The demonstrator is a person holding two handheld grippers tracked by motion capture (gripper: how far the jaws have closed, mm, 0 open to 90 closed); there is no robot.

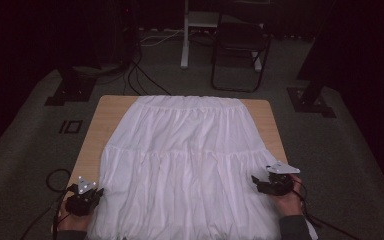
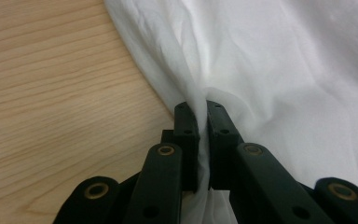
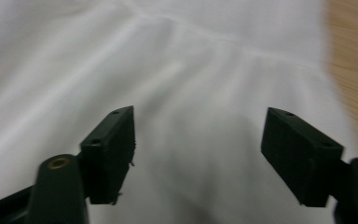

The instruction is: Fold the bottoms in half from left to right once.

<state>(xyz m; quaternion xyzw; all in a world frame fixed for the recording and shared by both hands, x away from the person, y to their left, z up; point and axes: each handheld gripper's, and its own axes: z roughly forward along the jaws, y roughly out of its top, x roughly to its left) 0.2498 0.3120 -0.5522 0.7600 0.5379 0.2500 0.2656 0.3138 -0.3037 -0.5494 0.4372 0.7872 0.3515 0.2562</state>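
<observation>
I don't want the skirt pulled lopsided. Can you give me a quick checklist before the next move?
1. Left gripper has fabric: ok, its jaws are shut on the edge of the white skirt.
2. Right gripper has fabric: not ok, its jaws stand wide open over the cloth.
3. Right gripper placed at the skirt's side edge: ok in the high view.
4. Skirt lying flat: ok, spread over the wooden table, waistband at the far end.
5. Hem on the table: cannot tell, the near edge runs out of frame.
</observation>
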